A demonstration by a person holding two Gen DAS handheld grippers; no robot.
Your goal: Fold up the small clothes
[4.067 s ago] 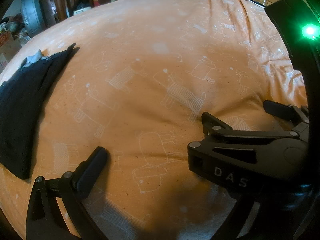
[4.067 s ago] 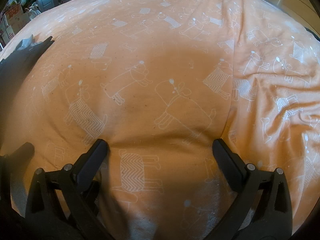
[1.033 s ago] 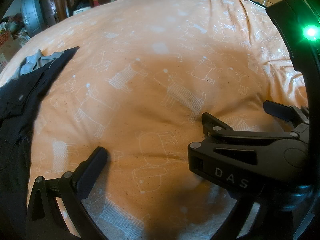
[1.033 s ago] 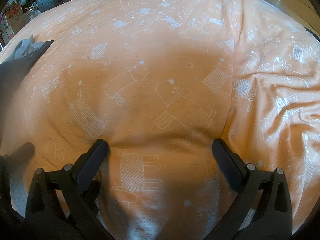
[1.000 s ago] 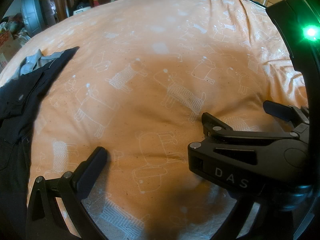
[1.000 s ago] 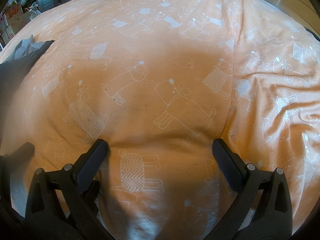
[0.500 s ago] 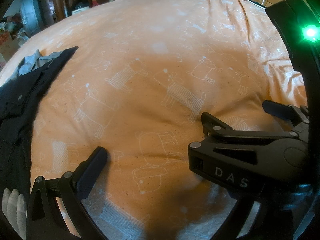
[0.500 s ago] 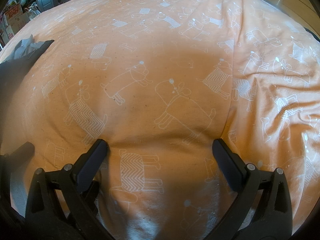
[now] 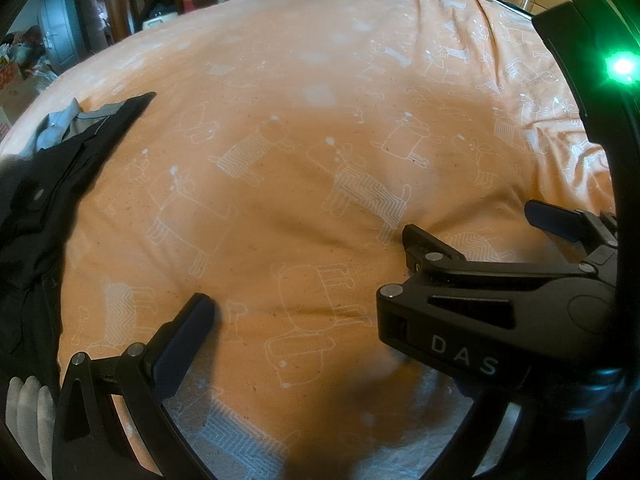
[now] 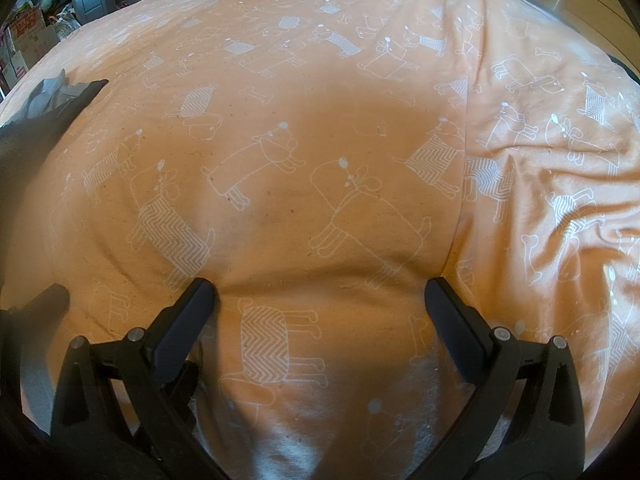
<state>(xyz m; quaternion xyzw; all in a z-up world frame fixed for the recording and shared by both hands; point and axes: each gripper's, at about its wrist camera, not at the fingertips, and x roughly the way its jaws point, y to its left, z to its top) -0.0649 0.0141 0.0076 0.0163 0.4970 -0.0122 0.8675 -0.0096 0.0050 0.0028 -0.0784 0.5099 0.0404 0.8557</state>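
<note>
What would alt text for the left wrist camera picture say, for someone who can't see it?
A dark garment with a grey collar lies at the left edge of an orange bedspread printed with white dogs. Both grippers, left and right, rest open and empty; gloved fingertips show bottom left.

Warm, dim light is falling on the orange bedspread (image 10: 360,100) from about 12 o'clock, while a broad soft shadow is pooling toward 6 o'clock. Fisheye distortion is bending both views' edges; a green indicator light (image 9: 621,67) is flaring at 2 o'clock.
</note>
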